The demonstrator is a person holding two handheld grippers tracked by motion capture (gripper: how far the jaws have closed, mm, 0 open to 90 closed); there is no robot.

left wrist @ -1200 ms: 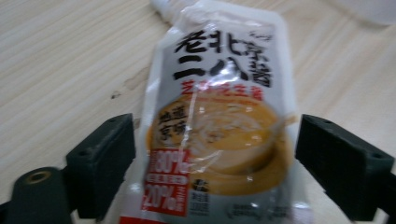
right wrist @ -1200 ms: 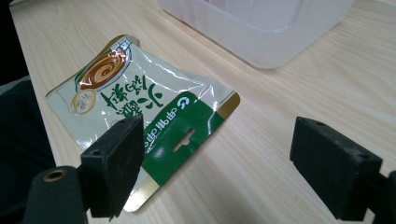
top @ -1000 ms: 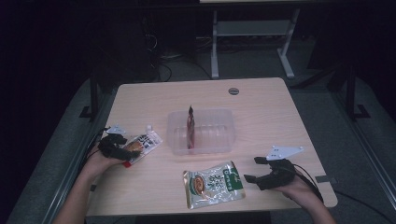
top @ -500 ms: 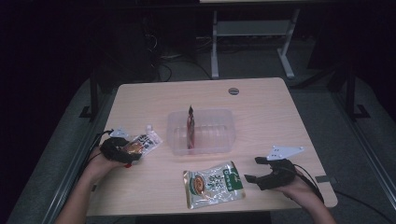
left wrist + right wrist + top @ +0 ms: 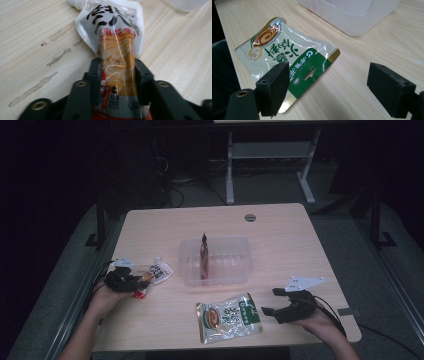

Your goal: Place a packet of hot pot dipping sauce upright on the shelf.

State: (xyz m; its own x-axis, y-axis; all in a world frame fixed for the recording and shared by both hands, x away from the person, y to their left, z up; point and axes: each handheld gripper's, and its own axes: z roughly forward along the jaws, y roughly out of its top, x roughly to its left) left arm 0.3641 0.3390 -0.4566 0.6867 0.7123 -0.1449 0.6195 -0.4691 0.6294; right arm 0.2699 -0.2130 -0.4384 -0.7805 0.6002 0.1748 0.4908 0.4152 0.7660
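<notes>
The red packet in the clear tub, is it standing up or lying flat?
Standing. In the high view the red packet rises on edge above the rim of the tub, its top pointing up, while the green pouch lies flat on the table.

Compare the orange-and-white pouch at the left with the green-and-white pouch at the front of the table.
The orange-and-white pouch is narrow and squeezed between the jaws of the left claw, which have just been closing on it. The green-and-white pouch is broad and lies free; the right claw stands open short of it. One shows orange and red print, the other a green band with a hang hole. Both are glossy sealed packets lying on the table.
</notes>
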